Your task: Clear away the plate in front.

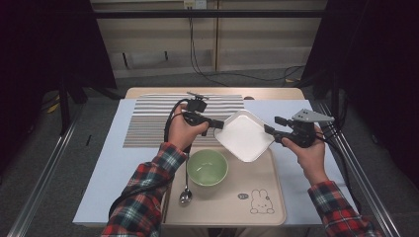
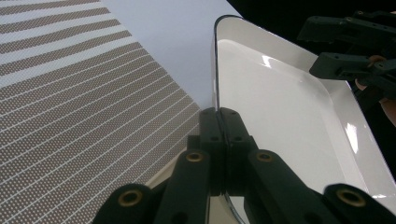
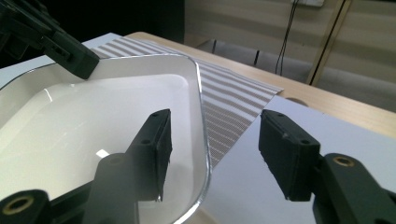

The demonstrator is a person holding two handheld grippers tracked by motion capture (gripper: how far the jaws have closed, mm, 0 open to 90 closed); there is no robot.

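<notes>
- White square plate (image 1: 244, 136) is held off the surface, tilted, above the far right part of the beige tray (image 1: 276, 197), at about 1 o'clock from the green bowl (image 1: 207, 168).
- Left gripper (image 2: 218, 116): jaws clamped on the plate's rim.
- Right gripper (image 3: 212, 149): jaws apart, straddling the opposite rim, pads not yet pressing.
- Progress, judged: lift done; second grip and set-down, possibly on the striped mat (image 1: 163, 118), remain.
- Plate: glossy, rounded corners, shallow raised rim, empty.
</notes>
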